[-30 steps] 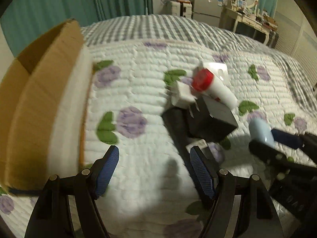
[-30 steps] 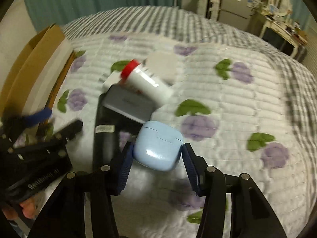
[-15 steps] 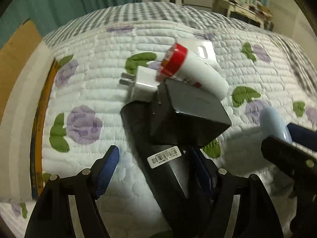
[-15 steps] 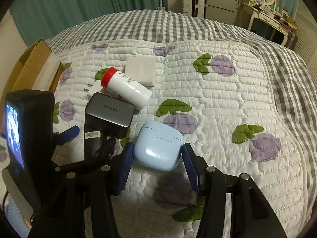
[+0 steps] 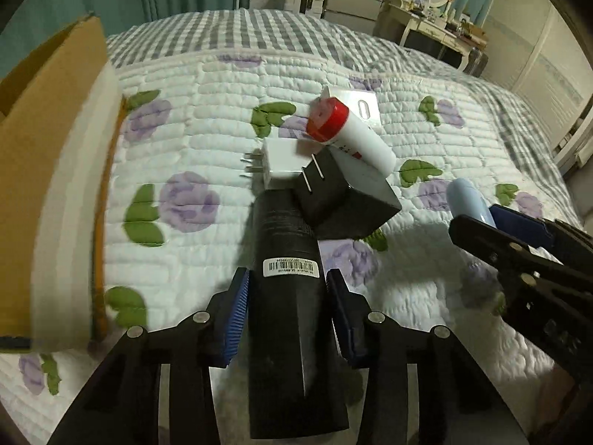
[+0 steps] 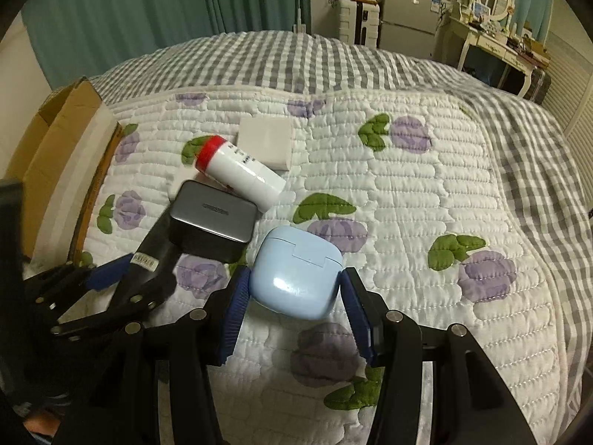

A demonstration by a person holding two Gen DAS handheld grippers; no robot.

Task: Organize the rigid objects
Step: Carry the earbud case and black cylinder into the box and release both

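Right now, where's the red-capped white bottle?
The red-capped white bottle lies on the quilt, in the right wrist view's upper left, between the white box and the grey charger.

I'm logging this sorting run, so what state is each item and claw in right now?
Left claw: shut on black cylinder.
Black cylinder: gripped, lying along the fingers.
Right claw: shut on blue earbud case.
Blue earbud case: lid closed, held.
Dark charger: prongs out, leaning on the black cylinder.
White bottle: red cap on, lying down.
White plug: prongs out, flat on quilt.
Cardboard box: open.
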